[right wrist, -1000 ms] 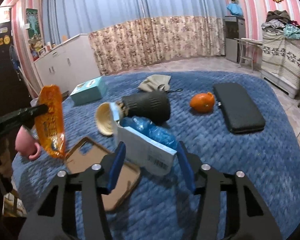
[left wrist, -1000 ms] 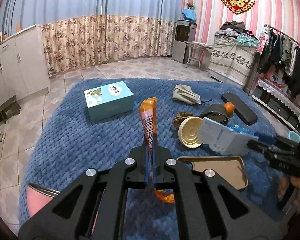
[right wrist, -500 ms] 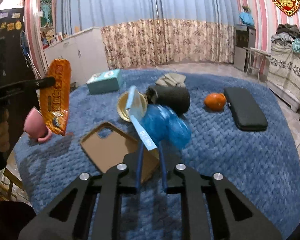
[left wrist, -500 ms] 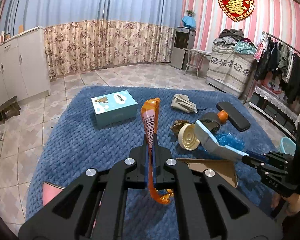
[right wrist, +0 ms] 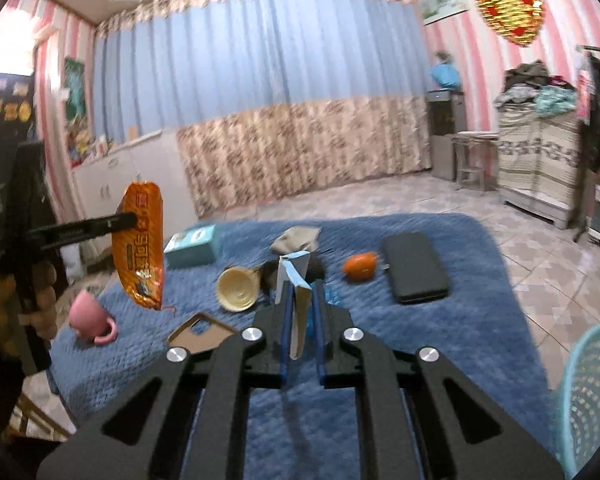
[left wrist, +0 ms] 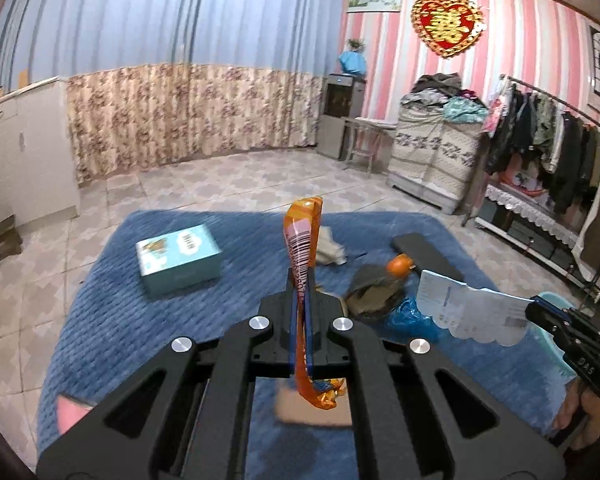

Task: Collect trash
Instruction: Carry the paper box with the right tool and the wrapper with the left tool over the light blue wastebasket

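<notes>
Item one: my left gripper [left wrist: 299, 280] pinched an orange snack wrapper [left wrist: 302, 240], held above the blue rug [left wrist: 112, 320]. Item two: my right gripper [right wrist: 301, 304] clamped a white-and-blue packet [right wrist: 294, 284], near the turquoise basket [right wrist: 592, 396].

blue blanket [right wrist: 440, 344], tissue box [left wrist: 179, 259], orange [right wrist: 360, 267]

double-happiness 囍 on heart wall ornament [left wrist: 449, 25]
</notes>
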The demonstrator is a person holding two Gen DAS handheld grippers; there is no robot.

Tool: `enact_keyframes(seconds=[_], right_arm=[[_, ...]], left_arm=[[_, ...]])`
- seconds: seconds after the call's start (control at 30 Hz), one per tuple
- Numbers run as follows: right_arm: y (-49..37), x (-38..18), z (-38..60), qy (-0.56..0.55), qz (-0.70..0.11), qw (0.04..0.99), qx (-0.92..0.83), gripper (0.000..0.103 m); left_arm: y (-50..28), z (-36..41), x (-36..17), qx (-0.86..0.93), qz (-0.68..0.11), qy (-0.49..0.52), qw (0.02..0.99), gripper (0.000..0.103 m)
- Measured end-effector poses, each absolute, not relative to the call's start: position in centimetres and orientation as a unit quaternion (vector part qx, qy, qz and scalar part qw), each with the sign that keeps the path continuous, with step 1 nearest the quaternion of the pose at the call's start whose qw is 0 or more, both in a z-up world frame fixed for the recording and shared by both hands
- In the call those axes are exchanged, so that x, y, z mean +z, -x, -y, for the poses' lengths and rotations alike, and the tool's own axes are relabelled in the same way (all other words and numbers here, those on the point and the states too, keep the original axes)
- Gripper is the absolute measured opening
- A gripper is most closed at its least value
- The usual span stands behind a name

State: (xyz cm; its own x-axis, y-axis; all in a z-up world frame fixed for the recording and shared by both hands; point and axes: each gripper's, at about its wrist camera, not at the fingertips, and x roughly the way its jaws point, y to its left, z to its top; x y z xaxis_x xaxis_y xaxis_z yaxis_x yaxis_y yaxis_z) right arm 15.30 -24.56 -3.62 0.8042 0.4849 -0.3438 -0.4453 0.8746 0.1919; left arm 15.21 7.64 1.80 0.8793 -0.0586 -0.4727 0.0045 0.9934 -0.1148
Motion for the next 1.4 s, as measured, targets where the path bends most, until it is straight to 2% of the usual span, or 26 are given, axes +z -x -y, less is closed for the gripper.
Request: enact_keyframes(seconds=[0.3, 0.83, 1.4], right_arm=[[-14.8, -2.9, 32.6, -0.113, -0.175, 0.963, 0.173, 0.009], [-12.7, -3.0, 42.8, -0.129, -0.166, 0.977, 0.037, 0.009], [-11.6, -4.9, 52.0, -0.133, -0.225, 0.958, -0.123, 0.009]], left_arm=[[-17.3, -0.1, 3.3, -0.075, -0.229, 0.038, 0.97, 0.001], [-20.2, 11.4, 2.3, -0.165, -0.238, 0.024, 0.957, 0.001], [-20.8, 24.8, 0.0, -0.264, -0.244, -0.011, 0.933, 0.001]])
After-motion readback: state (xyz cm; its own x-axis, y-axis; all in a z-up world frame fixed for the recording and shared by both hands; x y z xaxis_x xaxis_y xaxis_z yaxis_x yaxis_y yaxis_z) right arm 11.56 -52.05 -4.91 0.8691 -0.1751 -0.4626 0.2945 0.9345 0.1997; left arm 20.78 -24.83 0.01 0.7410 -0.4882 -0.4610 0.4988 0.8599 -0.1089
